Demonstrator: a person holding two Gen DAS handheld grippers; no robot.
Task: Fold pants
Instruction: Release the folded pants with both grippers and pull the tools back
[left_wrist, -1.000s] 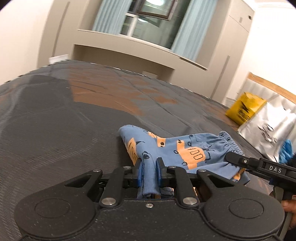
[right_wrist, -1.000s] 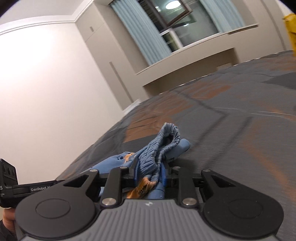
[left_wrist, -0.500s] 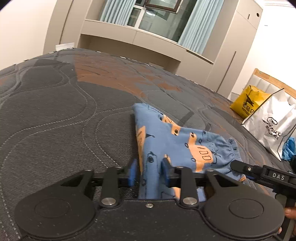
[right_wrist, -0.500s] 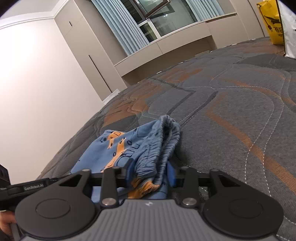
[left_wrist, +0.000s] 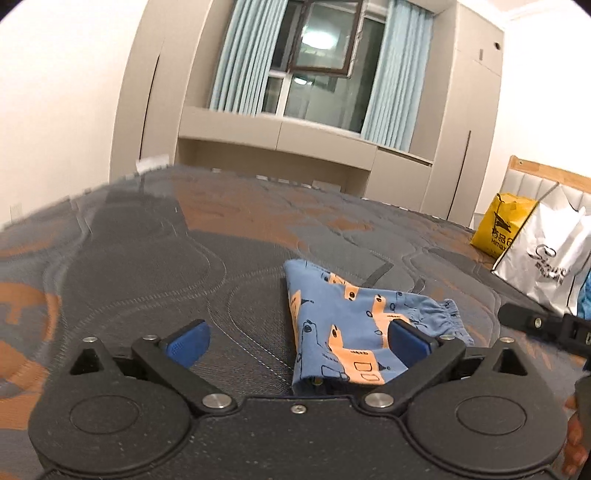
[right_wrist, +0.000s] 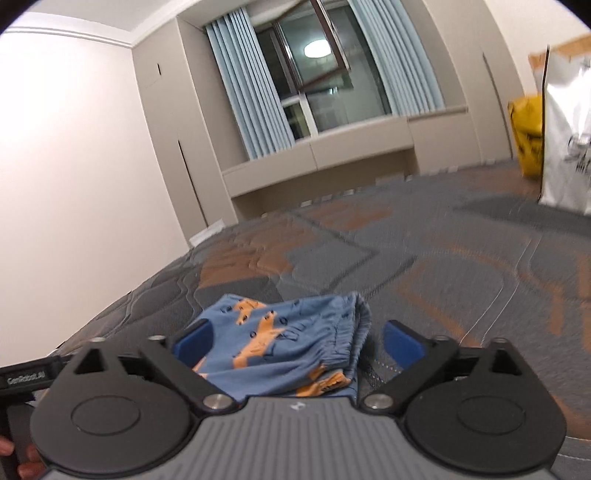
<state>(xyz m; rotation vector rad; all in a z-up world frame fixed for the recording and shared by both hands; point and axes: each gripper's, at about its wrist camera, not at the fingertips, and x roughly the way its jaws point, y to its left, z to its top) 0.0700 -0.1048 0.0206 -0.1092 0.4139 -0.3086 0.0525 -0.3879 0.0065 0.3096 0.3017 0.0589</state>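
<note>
While both tongs just spread wide, pants loose, bag reads "Himax".

The right gripper has just been opening and its blue pads now stand wide apart, pressing on nothing. The folded blue pants with orange prints lie flat on the grey and orange quilted mattress between the jaws, nearer the left pad, the gathered waistband toward the right pad. To the far left of the claw the left gripper pokes in, fingers beneath it. Far ahead to the right stand a white bag and a yellow bag.
</note>
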